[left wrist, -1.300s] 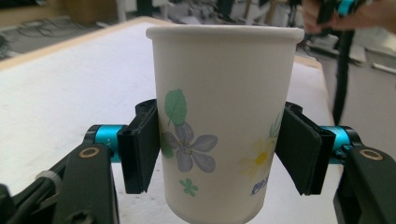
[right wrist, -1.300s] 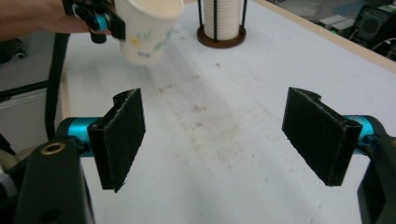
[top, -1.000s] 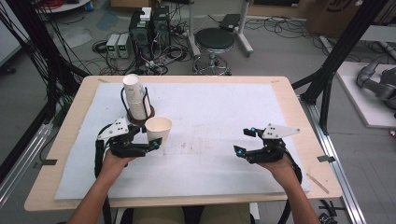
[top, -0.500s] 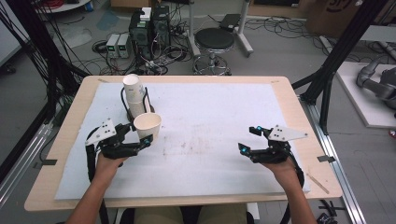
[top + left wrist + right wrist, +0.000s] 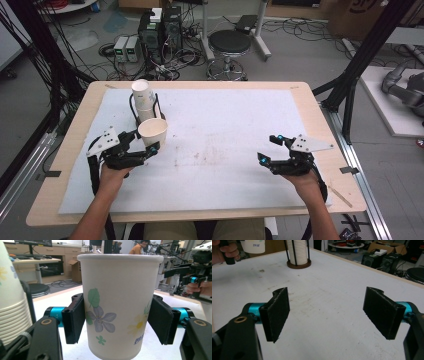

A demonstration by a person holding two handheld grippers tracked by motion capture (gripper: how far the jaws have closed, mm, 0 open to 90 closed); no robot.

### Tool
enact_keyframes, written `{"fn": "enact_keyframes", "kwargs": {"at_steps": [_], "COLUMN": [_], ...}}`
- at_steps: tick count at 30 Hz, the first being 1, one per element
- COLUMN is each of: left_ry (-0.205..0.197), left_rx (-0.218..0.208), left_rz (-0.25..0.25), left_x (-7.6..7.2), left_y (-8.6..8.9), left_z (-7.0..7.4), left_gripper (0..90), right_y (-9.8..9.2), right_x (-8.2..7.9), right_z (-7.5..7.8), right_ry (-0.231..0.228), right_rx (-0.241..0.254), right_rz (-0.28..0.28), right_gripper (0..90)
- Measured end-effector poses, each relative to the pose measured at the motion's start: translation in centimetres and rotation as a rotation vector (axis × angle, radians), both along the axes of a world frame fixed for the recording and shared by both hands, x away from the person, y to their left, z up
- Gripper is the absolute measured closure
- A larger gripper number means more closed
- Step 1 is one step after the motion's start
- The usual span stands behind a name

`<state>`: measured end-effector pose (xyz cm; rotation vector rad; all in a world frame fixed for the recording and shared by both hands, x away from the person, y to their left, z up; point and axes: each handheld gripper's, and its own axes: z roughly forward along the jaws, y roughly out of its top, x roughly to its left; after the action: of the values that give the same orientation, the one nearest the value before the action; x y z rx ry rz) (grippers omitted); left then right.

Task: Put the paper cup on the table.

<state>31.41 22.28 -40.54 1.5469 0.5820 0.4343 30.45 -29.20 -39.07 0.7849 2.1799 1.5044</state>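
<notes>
Tabletop (image 5: 240,125) — left claw (image 5: 152,147) grips cup (image 5: 153,131).

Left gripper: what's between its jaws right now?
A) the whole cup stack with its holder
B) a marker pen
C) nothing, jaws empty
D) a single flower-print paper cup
D: in the left gripper view the two black pads press on either side of one flower-print paper cup, and the high view shows the left gripper holding it just in front of the cup stack.

Cup stack (image 5: 143,102) crowds the left gripper (image 5: 142,150); white mat (image 5: 225,145) lies open.
</notes>
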Motion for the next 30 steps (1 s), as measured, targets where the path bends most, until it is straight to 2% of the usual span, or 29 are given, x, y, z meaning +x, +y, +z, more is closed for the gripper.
{"fn": "enact_keyframes", "kwargs": {"at_steps": [5, 6, 13, 18, 19, 20, 22, 23, 25, 28, 30], "left_ry": [-0.020, -0.026, -0.016, 0.024, 0.030, 0.043, 0.051, 0.074, 0.085, 0.115, 0.116], "left_rx": [0.013, 0.013, -0.001, 0.000, 0.006, 0.029, 0.031, 0.043, 0.050, 0.084, 0.093], "left_rz": [0.001, 0.002, 0.009, 0.011, 0.006, -0.006, -0.006, -0.014, -0.016, -0.031, -0.035], "left_x": [0.6, 0.8, 2.3, 3.7, 4.0, 4.5, 4.7, 5.2, 5.4, 5.8, 5.9], "left_y": [-0.1, -0.1, -0.2, -1.4, -1.9, -2.9, -3.4, -4.2, -4.5, -5.4, -5.6], "left_z": [-0.4, -0.5, -1.5, -2.1, -2.2, -2.5, -2.7, -3.3, -3.5, -4.3, -4.4], "left_gripper": [34.1, 34.1, 34.1, 34.1, 34.1, 34.1, 34.1, 34.0, 34.0, 34.0, 34.0], "right_y": [0.0, 0.0, 0.1, 0.1, 0.1, 0.1, 0.1, 0.1, 0.2, 0.2, 0.2], "right_x": [0.0, 0.1, 0.0, -0.1, -0.1, -0.1, -0.1, 0.0, 0.0, 0.1, 0.1], "right_z": [-0.1, -0.1, -0.2, -0.2, -0.2, -0.1, -0.1, -0.1, -0.1, -0.2, -0.2], "right_ry": [0.006, -0.004, 0.004, 0.007, 0.007, 0.007, 0.000, 0.003, 0.005, 0.010, 0.007], "right_rx": [0.005, 0.000, 0.005, 0.001, 0.001, 0.005, 0.004, 0.006, 0.008, 0.004, 0.006], "right_rz": [0.000, 0.001, 0.007, 0.011, 0.011, 0.010, 0.011, 0.013, 0.012, 0.016, 0.016], "right_gripper": [21.8, 21.8, 21.8, 21.8, 21.8, 21.8, 21.8, 21.8, 21.9, 21.9, 21.8]}}
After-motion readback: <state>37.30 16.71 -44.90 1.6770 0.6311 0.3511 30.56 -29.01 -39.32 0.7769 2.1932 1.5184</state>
